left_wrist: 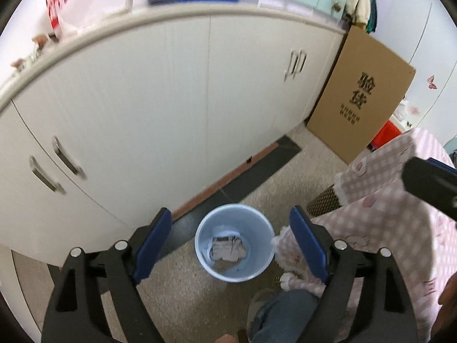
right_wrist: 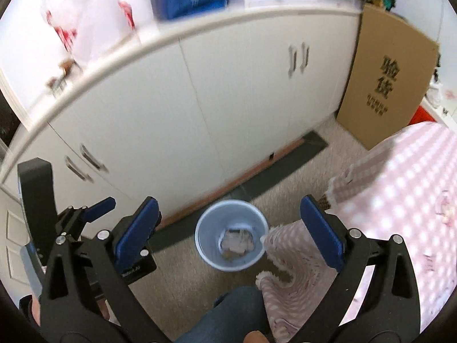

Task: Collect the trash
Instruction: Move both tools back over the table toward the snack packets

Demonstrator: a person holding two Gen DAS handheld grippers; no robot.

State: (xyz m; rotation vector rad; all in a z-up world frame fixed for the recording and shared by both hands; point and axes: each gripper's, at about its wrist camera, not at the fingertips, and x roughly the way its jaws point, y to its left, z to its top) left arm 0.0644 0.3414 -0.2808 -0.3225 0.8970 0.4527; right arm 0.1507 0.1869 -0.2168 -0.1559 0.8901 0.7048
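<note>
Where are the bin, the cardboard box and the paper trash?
bin (left_wrist: 258, 225): left wrist view, inner wall.
cardboard box (left_wrist: 368, 85): left wrist view, printed face.
paper trash (left_wrist: 227, 248): left wrist view, crumpled sheet in bin.

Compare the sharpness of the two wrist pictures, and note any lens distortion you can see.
Left wrist view: the blue bin and the paper scraps in it read fairly crisply; the cabinet handles smear slightly. Right wrist view: motion blur softens the bin and the pink checked cloth. In both, the fisheye bows the countertop edge into an arc.
</note>
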